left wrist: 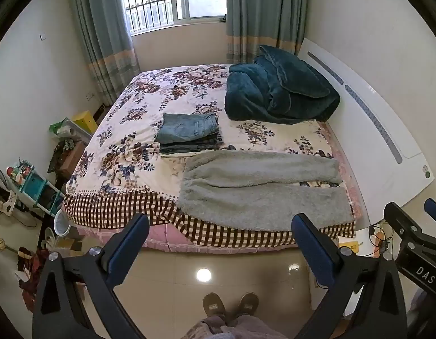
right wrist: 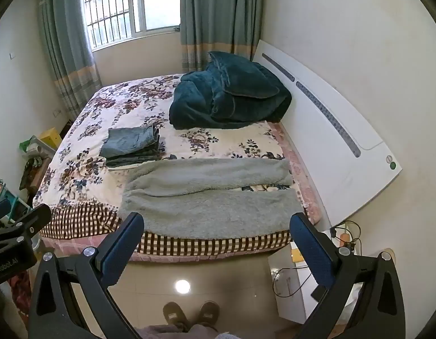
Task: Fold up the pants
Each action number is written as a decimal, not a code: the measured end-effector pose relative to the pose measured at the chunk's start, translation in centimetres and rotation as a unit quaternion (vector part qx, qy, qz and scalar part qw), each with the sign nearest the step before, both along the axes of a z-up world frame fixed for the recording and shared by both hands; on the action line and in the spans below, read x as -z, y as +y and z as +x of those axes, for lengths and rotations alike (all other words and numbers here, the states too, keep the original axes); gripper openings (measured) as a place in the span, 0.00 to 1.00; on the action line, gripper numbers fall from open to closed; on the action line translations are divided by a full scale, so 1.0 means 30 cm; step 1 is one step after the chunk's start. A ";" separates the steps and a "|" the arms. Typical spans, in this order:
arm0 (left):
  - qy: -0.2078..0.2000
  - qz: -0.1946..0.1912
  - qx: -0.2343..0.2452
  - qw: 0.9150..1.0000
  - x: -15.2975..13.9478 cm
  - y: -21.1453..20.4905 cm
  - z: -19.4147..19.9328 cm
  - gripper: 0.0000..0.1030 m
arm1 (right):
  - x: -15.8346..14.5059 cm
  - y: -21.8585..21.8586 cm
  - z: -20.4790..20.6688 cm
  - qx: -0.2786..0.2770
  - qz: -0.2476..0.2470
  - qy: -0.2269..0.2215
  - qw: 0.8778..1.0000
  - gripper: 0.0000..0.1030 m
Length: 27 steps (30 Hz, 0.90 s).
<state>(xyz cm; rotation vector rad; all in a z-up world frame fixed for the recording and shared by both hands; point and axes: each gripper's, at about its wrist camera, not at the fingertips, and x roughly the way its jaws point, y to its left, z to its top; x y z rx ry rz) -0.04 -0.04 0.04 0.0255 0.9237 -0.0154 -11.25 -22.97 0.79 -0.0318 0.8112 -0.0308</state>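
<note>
Grey fleece pants [left wrist: 260, 189] lie flat along the near edge of the bed, waist at the left, both legs running right; they also show in the right wrist view [right wrist: 212, 197]. My left gripper [left wrist: 219, 221] is open and empty, held over the floor short of the bed edge. My right gripper [right wrist: 216, 220] is open and empty at about the same distance. The right gripper's body shows at the right of the left wrist view [left wrist: 415, 240].
A stack of folded jeans [left wrist: 188, 132] lies mid-bed behind the pants. A dark teal blanket [left wrist: 280, 90] is heaped by the white headboard [left wrist: 367, 130]. Floral bedspread [left wrist: 127, 141] covers the bed. Clutter and shelves [left wrist: 34, 186] stand left; cables and a bedside unit [right wrist: 297, 271] right.
</note>
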 end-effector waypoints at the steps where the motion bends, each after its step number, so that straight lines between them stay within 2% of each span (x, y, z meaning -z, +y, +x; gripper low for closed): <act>1: 0.007 -0.012 -0.001 1.000 0.001 0.004 0.002 1.00 | 0.000 0.000 0.000 0.000 0.000 0.000 1.000 1.00; 8: 0.009 -0.010 0.002 1.000 0.002 0.034 0.007 1.00 | -0.002 0.004 -0.008 0.003 -0.005 -0.003 1.000 1.00; 9: 0.004 0.001 -0.001 1.000 -0.006 0.002 0.004 1.00 | 0.001 0.002 -0.005 0.001 -0.002 -0.002 1.000 1.00; 17: 0.003 0.005 -0.002 1.000 -0.005 0.007 0.013 1.00 | -0.010 0.014 -0.006 -0.003 0.002 0.001 1.000 1.00; 20: 0.001 0.004 -0.001 1.000 -0.038 0.010 0.015 1.00 | -0.023 0.020 -0.001 -0.003 0.002 0.001 1.000 1.00; 27: -0.001 0.007 -0.002 1.000 -0.048 0.007 0.027 1.00 | -0.016 0.045 0.000 -0.003 0.001 0.000 1.000 1.00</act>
